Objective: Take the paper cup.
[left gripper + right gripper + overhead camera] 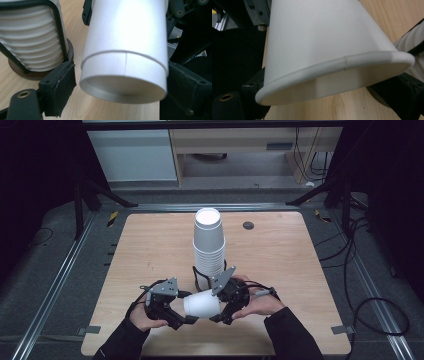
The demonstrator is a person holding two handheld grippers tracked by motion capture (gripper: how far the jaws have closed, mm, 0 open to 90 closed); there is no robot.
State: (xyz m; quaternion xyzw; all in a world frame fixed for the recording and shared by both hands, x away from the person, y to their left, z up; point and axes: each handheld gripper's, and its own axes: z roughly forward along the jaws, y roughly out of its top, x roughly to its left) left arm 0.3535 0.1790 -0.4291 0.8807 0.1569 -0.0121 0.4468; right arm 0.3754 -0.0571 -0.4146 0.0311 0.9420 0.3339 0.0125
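Both grippers, left gripper (186, 319) and right gripper (218, 316), clamp one sideways paper cup (201, 304) low over the surface (280, 270); the cup stack (209, 242) stands just behind.

**Count of things on the desk**

One desk (280, 270) carries everything. One stack of white paper cups (208, 242) stands upside down in one black wire holder (197, 276) on one round dark base (37, 73); the number of cups in the stack cannot be counted exactly. One single paper cup (201, 304) lies apart from the stack. Two grippers are there, a left gripper (186, 319) and a right gripper (218, 316), held by two hands.
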